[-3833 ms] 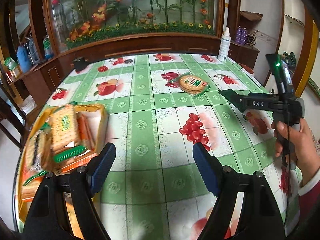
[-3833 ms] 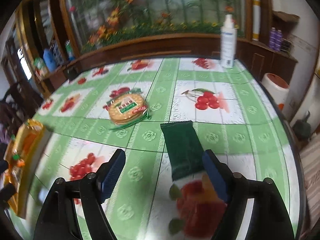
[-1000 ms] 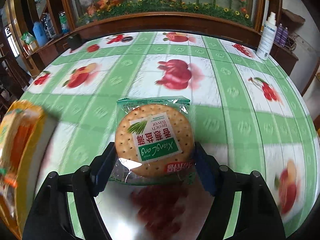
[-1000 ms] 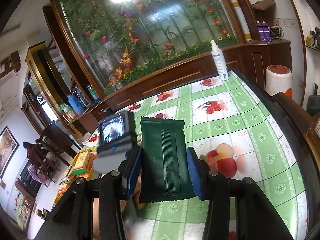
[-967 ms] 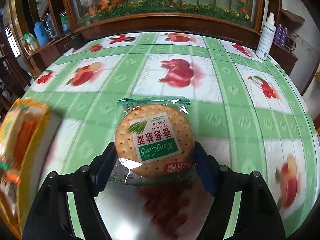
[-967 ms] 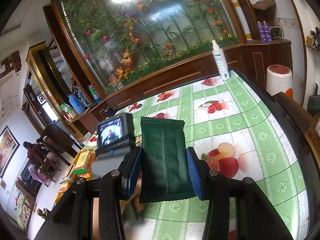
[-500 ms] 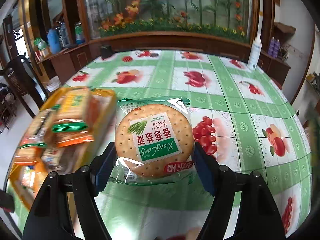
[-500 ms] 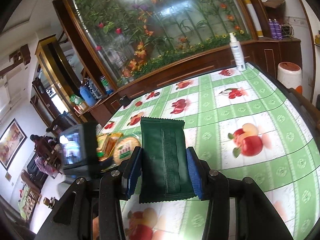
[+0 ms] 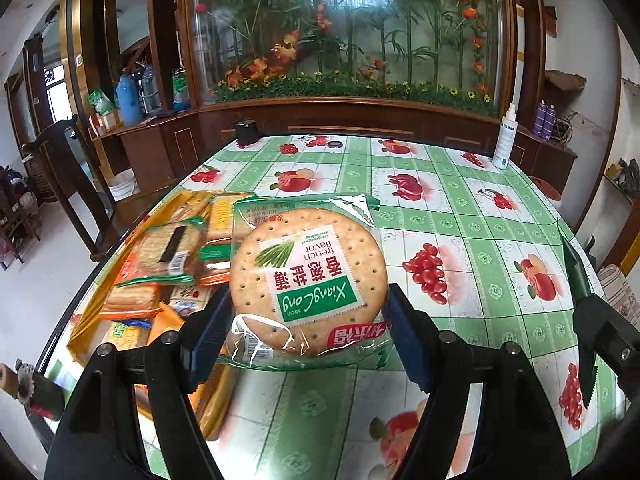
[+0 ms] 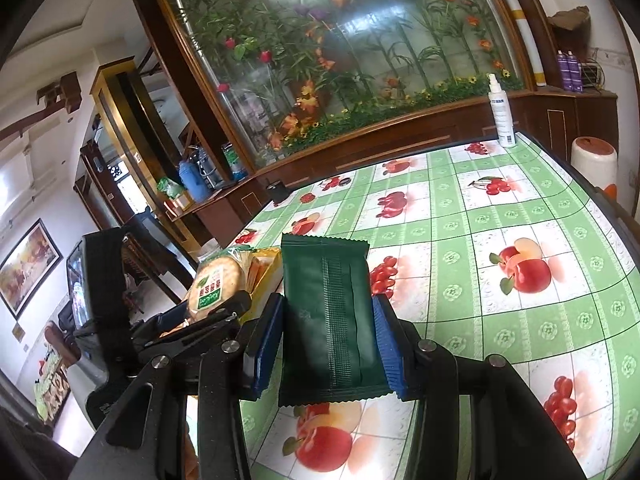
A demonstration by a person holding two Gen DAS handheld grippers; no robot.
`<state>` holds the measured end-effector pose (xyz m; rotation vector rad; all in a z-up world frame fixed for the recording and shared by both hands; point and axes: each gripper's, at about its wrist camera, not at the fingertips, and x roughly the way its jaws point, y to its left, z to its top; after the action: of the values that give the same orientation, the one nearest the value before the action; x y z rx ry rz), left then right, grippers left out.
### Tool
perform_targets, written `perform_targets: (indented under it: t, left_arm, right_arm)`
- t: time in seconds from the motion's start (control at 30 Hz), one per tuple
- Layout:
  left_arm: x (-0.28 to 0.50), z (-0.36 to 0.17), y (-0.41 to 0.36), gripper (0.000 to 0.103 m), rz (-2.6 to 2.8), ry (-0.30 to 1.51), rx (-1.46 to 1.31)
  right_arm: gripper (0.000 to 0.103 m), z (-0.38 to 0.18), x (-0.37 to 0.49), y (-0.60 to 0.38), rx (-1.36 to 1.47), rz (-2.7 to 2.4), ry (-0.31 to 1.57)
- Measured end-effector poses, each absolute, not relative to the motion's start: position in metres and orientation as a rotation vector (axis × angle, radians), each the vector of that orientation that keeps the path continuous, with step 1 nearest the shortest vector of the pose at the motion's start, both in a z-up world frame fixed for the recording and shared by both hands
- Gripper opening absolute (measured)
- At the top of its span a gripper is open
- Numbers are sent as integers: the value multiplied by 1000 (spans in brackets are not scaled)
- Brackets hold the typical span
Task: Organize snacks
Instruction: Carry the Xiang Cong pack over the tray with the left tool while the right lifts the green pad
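Item one: our left gripper (image 9: 308, 320), jaws closed on the round cracker pack (image 9: 308, 280), aloft just beside the heaped yellow box (image 9: 80, 336).

Item two: our right gripper (image 10: 326, 344), clamping the green packet (image 10: 326, 316) above the table (image 10: 520, 320).

Risk: slick wrappers slipping out; piled packets spilling.

From my left wrist view, bare tablecloth (image 9: 472, 216) runs open from 12 to 3 o'clock. At 10 o'clock the yellow snack box (image 9: 160, 320) is piled with packets (image 9: 168, 252), blocking low passage. The spray bottle (image 9: 503, 140) stands far at 1 o'clock; my right gripper (image 9: 592, 320) crowds 3 o'clock.
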<state>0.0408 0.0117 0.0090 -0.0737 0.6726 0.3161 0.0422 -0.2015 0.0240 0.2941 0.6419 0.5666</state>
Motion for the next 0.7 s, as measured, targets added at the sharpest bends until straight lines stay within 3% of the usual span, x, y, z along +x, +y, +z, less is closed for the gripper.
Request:
perform_targets:
  t: [0.37, 0.57, 0.7]
  left_arm:
    - [-2, 8, 60, 75, 375, 647, -100]
    - [-25, 12, 93, 75, 430, 628, -124]
    - [-33, 12, 112, 75, 459, 618, -144]
  right_arm:
    - [46, 29, 33, -172, 301, 682, 638]
    - [45, -8, 80, -159, 952, 1181, 775]
    - [45, -45, 104, -128, 1488, 1529, 760]
